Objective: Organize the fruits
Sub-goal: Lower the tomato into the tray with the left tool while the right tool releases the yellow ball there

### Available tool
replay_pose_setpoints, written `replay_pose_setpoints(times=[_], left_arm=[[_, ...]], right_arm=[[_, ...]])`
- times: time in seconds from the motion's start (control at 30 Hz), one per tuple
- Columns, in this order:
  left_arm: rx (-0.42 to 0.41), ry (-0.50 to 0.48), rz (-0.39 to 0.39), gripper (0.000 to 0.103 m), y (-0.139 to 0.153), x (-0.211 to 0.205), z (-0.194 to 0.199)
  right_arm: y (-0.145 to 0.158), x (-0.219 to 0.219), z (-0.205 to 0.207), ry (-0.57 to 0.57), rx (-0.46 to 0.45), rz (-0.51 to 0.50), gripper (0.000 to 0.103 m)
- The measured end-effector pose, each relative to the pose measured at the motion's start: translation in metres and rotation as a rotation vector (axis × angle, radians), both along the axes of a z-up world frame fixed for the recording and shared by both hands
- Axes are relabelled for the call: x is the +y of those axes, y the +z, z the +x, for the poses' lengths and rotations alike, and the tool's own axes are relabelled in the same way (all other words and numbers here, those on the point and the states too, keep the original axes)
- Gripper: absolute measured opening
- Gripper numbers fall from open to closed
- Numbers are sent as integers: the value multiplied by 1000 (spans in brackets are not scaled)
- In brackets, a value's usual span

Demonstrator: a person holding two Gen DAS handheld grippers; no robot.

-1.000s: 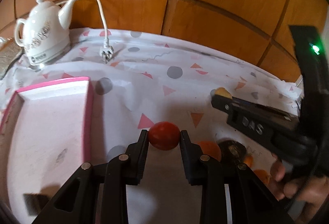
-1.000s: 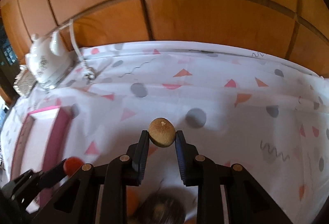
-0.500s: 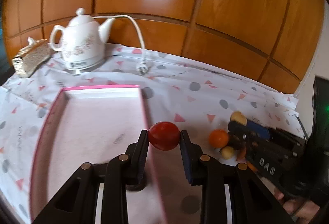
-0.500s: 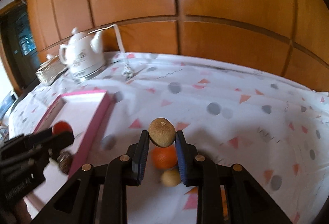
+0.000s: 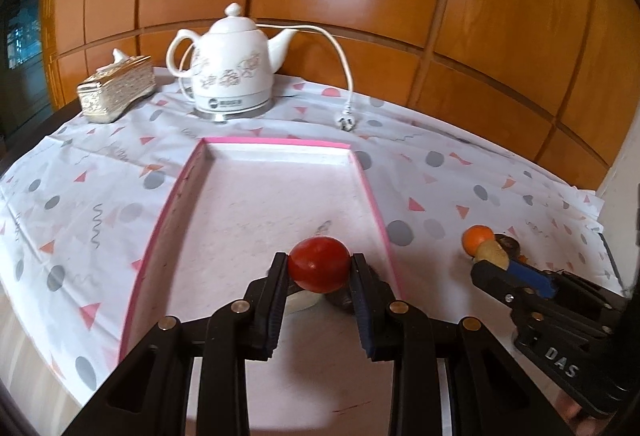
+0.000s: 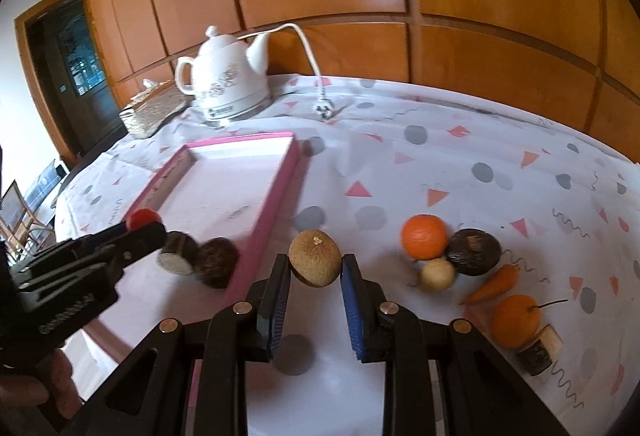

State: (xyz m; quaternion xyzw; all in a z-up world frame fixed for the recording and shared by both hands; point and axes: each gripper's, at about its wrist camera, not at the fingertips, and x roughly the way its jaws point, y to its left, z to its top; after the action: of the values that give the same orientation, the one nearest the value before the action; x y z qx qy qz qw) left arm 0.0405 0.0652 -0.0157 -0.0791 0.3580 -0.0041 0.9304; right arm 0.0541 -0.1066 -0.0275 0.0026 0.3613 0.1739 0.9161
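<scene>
My left gripper (image 5: 319, 268) is shut on a red tomato (image 5: 319, 264) and holds it above the near right part of the pink tray (image 5: 372, 195). In the right wrist view it (image 6: 144, 222) shows at left over the tray (image 6: 280, 187). My right gripper (image 6: 315, 264) is shut on a tan round fruit (image 6: 315, 263), held above the cloth just right of the tray. Two dark pieces (image 6: 216, 262) lie in the tray's near corner. An orange (image 6: 424, 236), a dark fruit (image 6: 474, 251), a pale small fruit (image 6: 437, 274), a carrot (image 6: 490, 286) and another orange (image 6: 516, 320) lie on the cloth at right.
A white electric kettle (image 5: 228, 75) with its cord and plug (image 5: 346, 121) stands at the back. A gold box (image 5: 116, 89) sits at the back left. A patterned cloth (image 5: 440, 171) covers the table. Wooden panels rise behind. A small cut block (image 6: 540, 350) lies at near right.
Both grippers have swung left and pulled back, each holding its fruit. The left one moved from beside the tray to over it. The right one now shows the fruit pile.
</scene>
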Motion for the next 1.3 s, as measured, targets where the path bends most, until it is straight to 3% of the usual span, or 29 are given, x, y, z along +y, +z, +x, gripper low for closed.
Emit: replay_pose_setpoints(times=[0.4, 0.9, 0.93, 1.03, 1.3], left_arm=[[16, 96, -16, 31, -9, 40, -6], [39, 188, -12, 32, -14, 64, -6], [44, 192, -11, 33, -15, 65, -6], [37, 209, -17, 50, -15, 68, -7], [22, 194, -1, 60, -10, 57, -12]], right_arm=[[7, 53, -20, 145, 15, 16, 26], [4, 80, -23, 203, 39, 28, 26], [4, 82, -22, 208, 43, 33, 26], [2, 86, -19, 211, 54, 43, 27], [0, 82, -24, 199, 51, 39, 29]])
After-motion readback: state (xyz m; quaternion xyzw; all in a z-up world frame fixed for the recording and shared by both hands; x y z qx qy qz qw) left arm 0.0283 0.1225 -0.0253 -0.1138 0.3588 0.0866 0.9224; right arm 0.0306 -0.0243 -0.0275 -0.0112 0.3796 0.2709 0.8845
